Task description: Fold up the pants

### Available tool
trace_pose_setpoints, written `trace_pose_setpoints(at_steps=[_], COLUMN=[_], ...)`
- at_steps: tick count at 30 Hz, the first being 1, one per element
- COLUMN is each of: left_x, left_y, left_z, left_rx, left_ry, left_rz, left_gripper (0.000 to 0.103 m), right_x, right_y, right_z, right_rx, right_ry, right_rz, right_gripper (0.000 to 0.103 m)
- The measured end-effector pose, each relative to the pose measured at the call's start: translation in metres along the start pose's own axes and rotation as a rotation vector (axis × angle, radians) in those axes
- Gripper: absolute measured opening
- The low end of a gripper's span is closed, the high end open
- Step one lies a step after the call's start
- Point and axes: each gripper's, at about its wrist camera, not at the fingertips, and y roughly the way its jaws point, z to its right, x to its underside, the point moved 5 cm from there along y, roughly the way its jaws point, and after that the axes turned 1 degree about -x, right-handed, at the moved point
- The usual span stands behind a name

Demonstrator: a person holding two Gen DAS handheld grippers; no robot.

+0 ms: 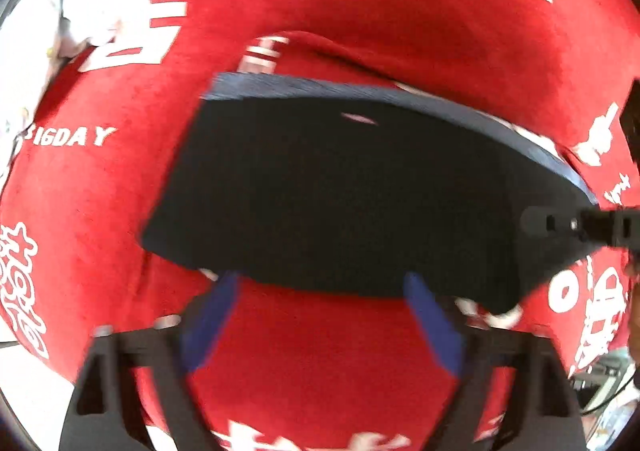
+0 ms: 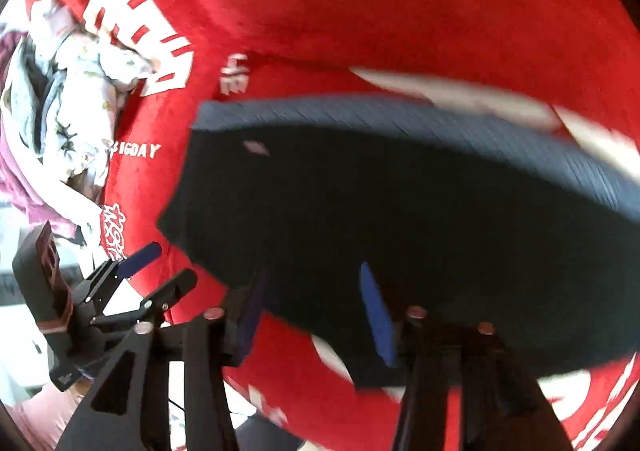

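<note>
Over the red printed cloth (image 1: 360, 11), the left tongs (image 1: 320, 315) hang spread and empty; dark folded pants (image 1: 340, 203) lie just beyond, at twelve o'clock. Right tongs (image 2: 312, 311), likewise parted, hover over the pants' near edge.

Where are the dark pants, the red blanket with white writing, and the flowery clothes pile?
dark pants (image 1: 340, 203), left wrist view, middle of the folded fabric.
red blanket (image 1: 400, 11), left wrist view, bare red area beyond the pants.
flowery clothes pile (image 2: 80, 99), right wrist view, on the pale printed cloth.
</note>
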Motion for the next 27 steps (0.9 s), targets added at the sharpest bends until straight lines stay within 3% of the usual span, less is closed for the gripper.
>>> trace_pose_setpoints(at_steps=[4, 6, 14, 27], left_x=[0.021, 0.033, 0.065, 0.104], left_y=[-0.01, -0.011, -0.017, -0.009], left_z=[0.052, 0.08, 0.169, 0.295], left_rx=[0.009, 0.018, 0.01, -0.01], left_ry=[0.076, 0.11, 0.189, 0.13], left_rz=[-0.018, -0.057, -0.112, -0.182], left_gripper=[0.103, 0.103, 0.103, 0.103], right_x=[0.047, 0.064, 0.114, 0.161], right_y=[-0.025, -0.037, -0.082, -0.138], right_z=[0.036, 0.05, 0.126, 0.242], right_rx=[-0.024, -0.044, -0.114, -0.101], right_ry=[0.128, 0.174, 0.326, 0.291], right_rz=[0.025, 0.04, 0.121, 0.104], right_gripper=[0.063, 0.072, 0.077, 0.077])
